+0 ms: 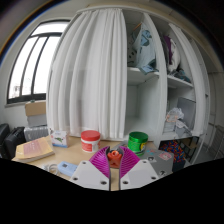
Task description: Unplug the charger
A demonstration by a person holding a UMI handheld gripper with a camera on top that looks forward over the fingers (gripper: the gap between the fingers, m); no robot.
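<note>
Gripper spread over a wooden desk, a small red thing between its pink pads.

The fingers stand apart and gaps show beside the red thing; I cannot tell whether it is the charger. Just beyond the fingers stand a red-lidded jar on the left and a green-lidded jar on the right. A book lies further left. Behind hang a white curtain and shelves, with a window at far left.
</note>
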